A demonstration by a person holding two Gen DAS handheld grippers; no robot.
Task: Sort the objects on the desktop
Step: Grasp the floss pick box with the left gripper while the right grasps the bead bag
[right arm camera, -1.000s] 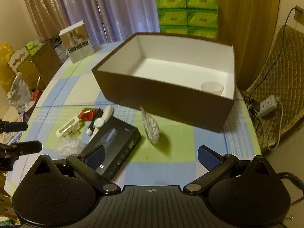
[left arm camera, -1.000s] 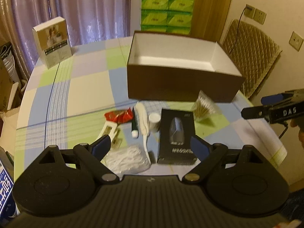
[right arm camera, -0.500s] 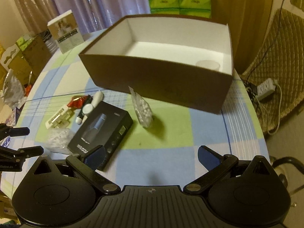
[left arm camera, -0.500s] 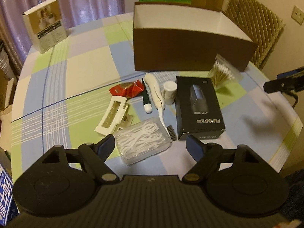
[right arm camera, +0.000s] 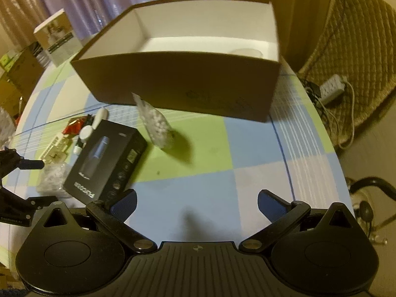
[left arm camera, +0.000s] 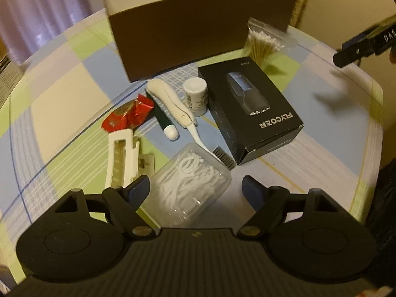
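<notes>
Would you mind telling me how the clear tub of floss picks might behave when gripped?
The tub of floss picks looks thin-walled, so it may flex under squeezing. Its smooth plastic could slip. The loose picks inside suggest it is light.

two boxes (left arm camera: 198,32) (left arm camera: 250,109) (one open), one brush (left arm camera: 173,104)

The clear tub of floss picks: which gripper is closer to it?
Left. The left gripper hangs right over the tub of floss picks; the right gripper is off beyond the black box.
</notes>
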